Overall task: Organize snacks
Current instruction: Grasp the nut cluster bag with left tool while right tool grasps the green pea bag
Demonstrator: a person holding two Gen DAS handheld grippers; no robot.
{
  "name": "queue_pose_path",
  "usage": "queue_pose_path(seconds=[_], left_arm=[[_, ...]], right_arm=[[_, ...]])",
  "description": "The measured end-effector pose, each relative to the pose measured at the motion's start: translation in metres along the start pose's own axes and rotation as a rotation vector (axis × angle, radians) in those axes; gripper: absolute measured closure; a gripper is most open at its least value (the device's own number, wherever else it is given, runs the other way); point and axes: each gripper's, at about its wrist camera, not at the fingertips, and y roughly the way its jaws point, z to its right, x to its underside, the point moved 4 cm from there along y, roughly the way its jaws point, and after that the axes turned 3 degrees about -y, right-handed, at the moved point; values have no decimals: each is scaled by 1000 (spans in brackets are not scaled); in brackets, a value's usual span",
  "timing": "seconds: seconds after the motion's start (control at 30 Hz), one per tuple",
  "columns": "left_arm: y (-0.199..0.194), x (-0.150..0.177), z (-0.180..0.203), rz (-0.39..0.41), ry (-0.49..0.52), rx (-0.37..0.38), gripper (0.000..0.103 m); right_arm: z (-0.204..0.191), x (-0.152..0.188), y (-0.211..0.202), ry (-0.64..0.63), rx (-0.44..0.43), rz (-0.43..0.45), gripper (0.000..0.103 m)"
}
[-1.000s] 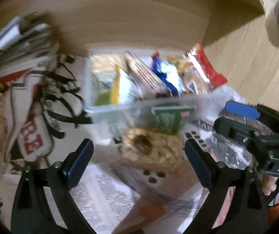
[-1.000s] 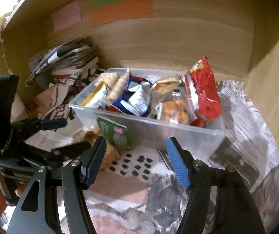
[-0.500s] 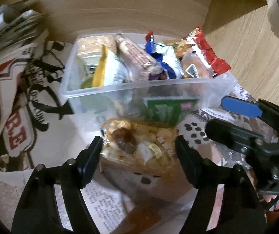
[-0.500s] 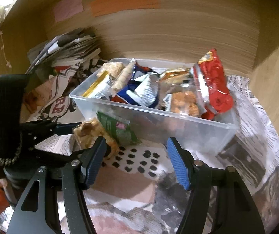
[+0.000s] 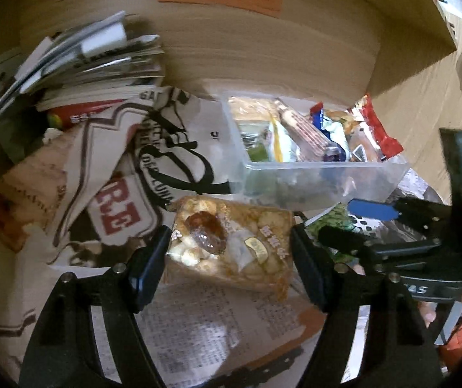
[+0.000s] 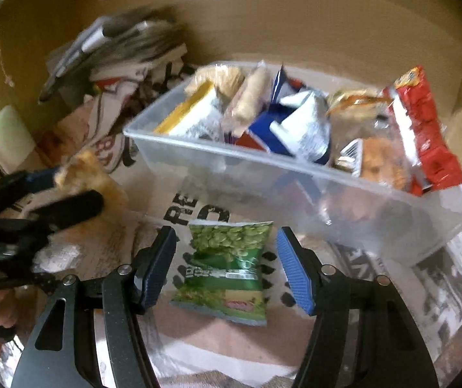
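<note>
A clear plastic bin point(image 5: 324, 177) point(image 6: 353, 200) holds several snack packs. My left gripper point(image 5: 227, 258) is shut on a clear pack of mixed crackers point(image 5: 231, 245) and holds it left of the bin, above the newspaper; the pack also shows in the right wrist view point(image 6: 91, 174). My right gripper point(image 6: 224, 268) is open, its blue pads on either side of a green pea snack bag point(image 6: 227, 268) that lies flat on the newspaper in front of the bin. The right gripper also shows in the left wrist view point(image 5: 360, 223).
Newspaper point(image 5: 198, 323) covers the shelf floor. A stack of magazines point(image 5: 85, 61) lies at the back left. Wooden walls point(image 5: 263, 48) close the back and right side. A red snack bag point(image 6: 424, 129) sticks up from the bin's right end.
My left gripper has closed on the cracker pack and carried it left, away from the bin. My right gripper has moved in around the green bag.
</note>
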Motion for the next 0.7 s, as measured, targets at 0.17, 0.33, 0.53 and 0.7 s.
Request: queue_pose_path(seconds=[0.17, 0.33, 0.53, 0.7], left_arm=[[1, 2, 0, 3, -10, 6, 30], [1, 3, -3, 2, -22, 20, 30], [-4, -4, 5, 27, -20, 27, 30], [-15, -18, 14, 72, -9, 37, 30]], right_arm=[[0, 7, 14, -4, 14, -50, 57], [0, 9, 4, -2, 7, -28, 61], [3, 5, -28, -1, 6, 42, 61], [8, -5, -60, -5, 6, 119, 61]])
